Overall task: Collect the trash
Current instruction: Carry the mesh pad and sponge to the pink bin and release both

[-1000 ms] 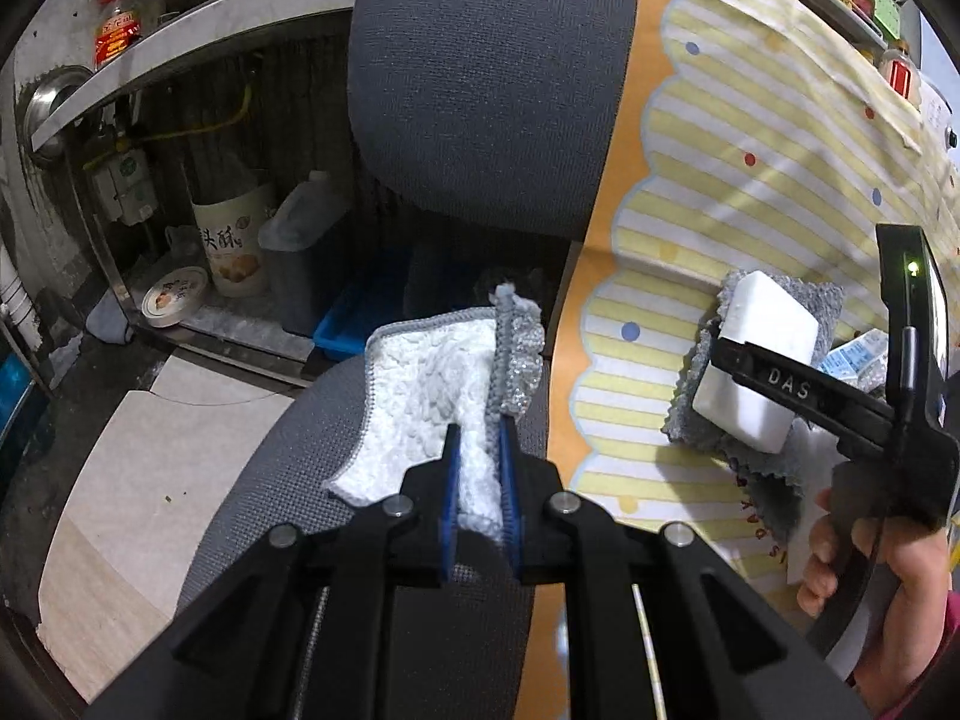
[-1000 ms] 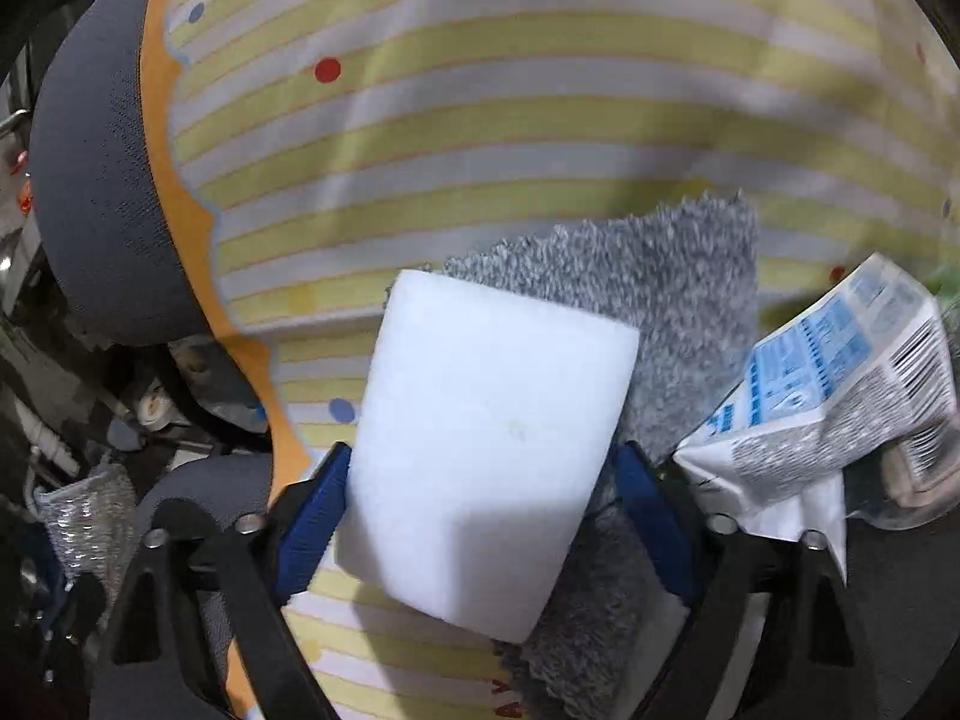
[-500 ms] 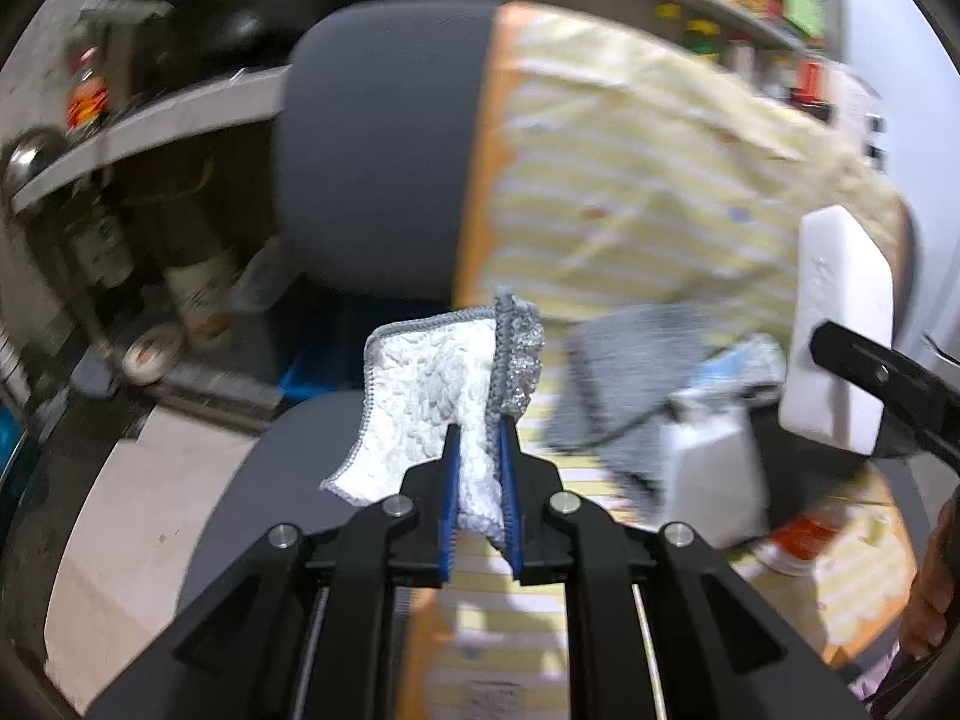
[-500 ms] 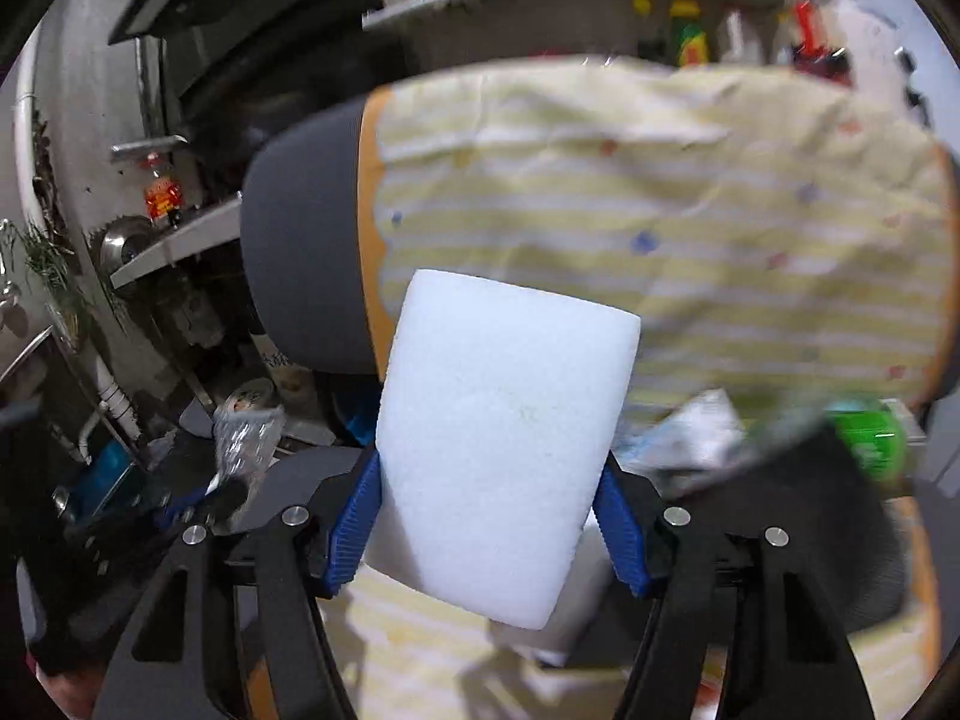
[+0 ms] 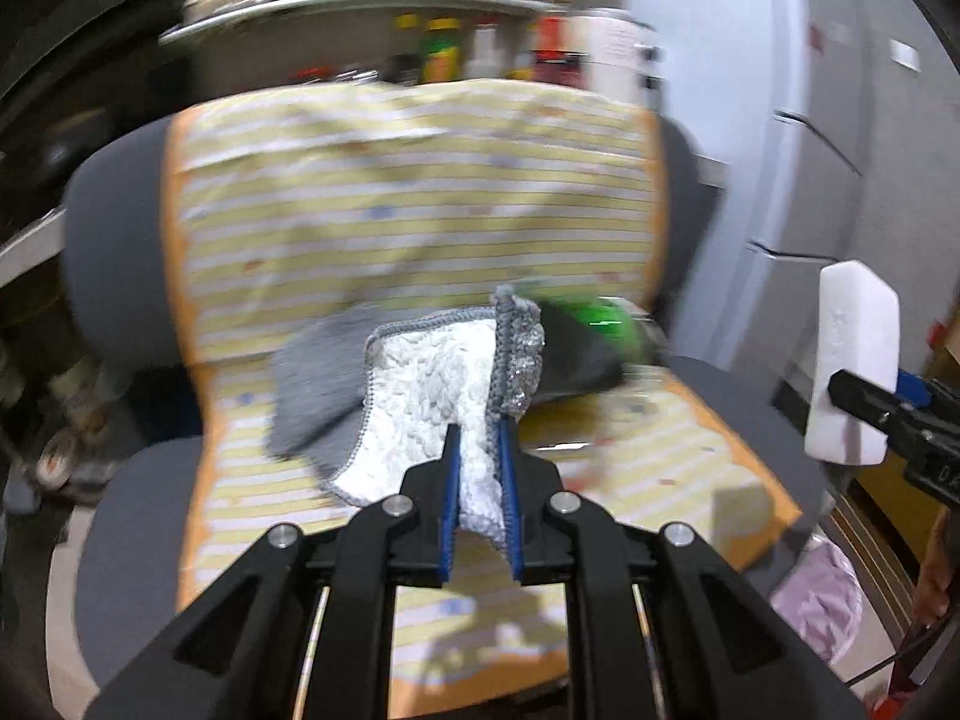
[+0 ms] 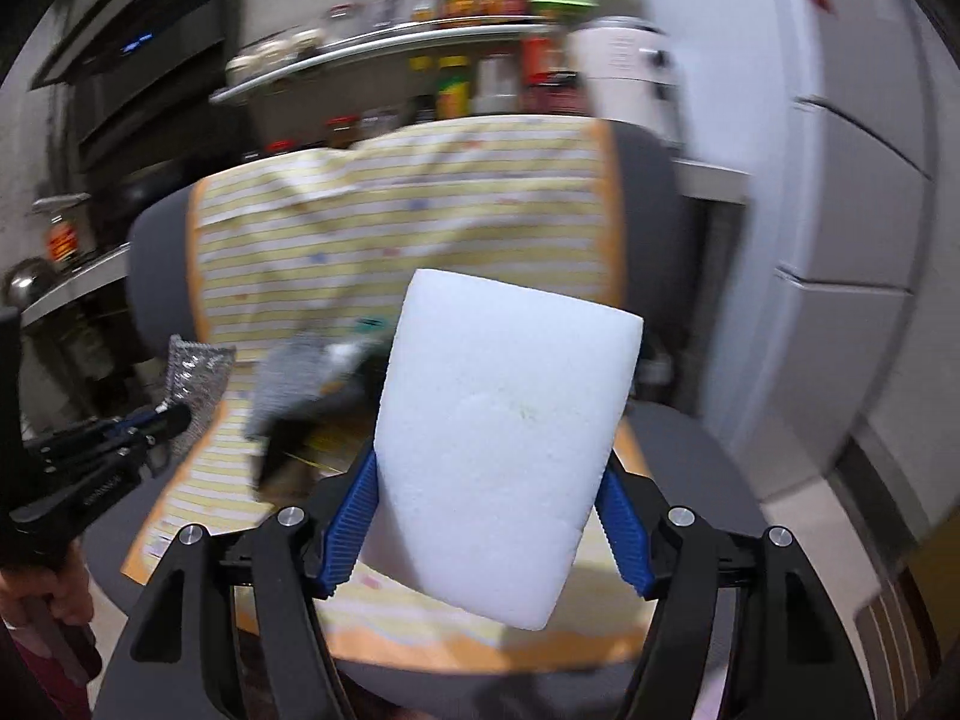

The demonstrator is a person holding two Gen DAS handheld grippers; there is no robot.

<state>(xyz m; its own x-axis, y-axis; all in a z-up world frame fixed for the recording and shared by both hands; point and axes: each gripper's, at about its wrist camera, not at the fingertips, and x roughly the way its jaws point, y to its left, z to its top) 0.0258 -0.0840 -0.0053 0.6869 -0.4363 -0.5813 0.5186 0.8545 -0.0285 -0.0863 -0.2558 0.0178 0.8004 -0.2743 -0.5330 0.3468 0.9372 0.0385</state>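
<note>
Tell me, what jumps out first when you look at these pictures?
A big white sponge block fills the middle of the right wrist view, clamped in the right tool. The left tool pinches a fluffy white and grey cloth. Behind both stands a grey chair draped in a yellow striped cover.

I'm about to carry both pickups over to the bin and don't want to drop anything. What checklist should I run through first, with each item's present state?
1. Left gripper clamped on the white and grey cloth: ok, fabric is pinched between the pads.
2. Right gripper gripping the white foam block: ok, both pads press its sides.
3. Both items clear of the chair: ok, they appear lifted off the seat.
4. Seat cleared of trash: not ok, a grey cloth and a green item remain.
5. Bin location: cannot tell; only a pinkish bag shows, blurred.
</note>
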